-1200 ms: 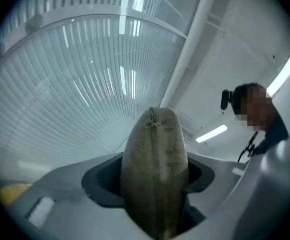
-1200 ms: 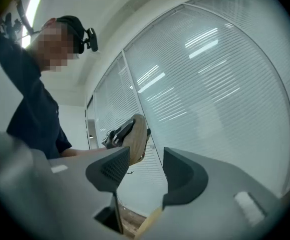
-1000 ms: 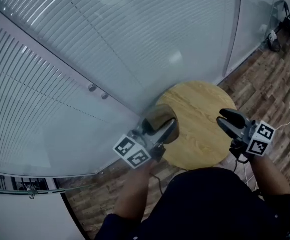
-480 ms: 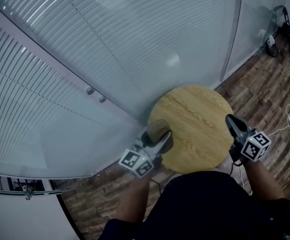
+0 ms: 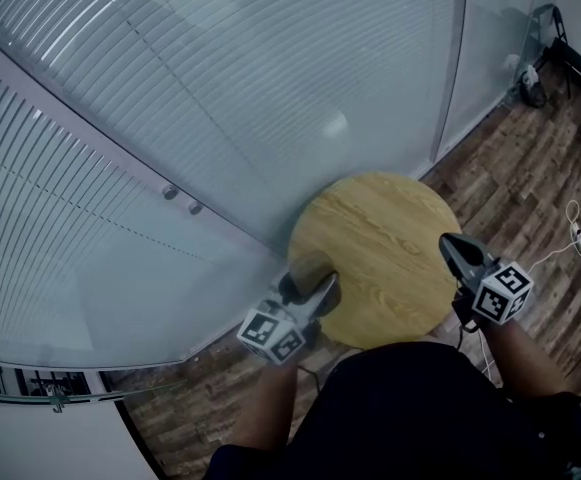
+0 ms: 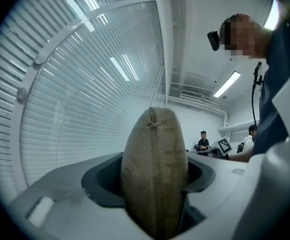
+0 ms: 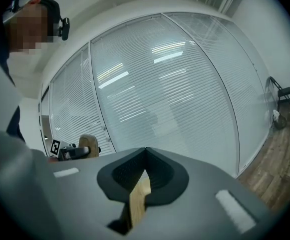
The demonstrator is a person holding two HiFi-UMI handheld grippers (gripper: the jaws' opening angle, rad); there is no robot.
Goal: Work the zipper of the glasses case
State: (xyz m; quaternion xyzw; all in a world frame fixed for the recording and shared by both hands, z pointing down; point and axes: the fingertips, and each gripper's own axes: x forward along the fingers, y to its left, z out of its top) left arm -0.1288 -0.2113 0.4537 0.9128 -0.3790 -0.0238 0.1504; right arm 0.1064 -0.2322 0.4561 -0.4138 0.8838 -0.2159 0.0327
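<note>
Over the near left rim of the round wooden table [image 5: 385, 233], the person's left gripper [image 5: 312, 286] is clamped on the glasses case [image 5: 308, 266], a plump pouch of tan cloth wedged end-on between the two jaws. From the left gripper view, the glasses case [image 6: 154, 174] fills the gap, with the jaws pressed against its two sides and a stitched seam running up its middle to a small knot at the top. That seam looks closed along the stretch that shows, so whatever is inside stays out of sight. Whether the case rests on the tabletop or hangs just above it I cannot tell from where I stand. At the table's right edge, well apart from the case, the right gripper [image 5: 450, 243] has just been closing and its jaws now meet with nothing held; through the slit behind them only a sliver of the table's wood shows. Beyond the table stands a glass wall [image 5: 220, 88] with slatted blinds, and plank flooring [image 5: 510, 178] runs off to the right.
</note>
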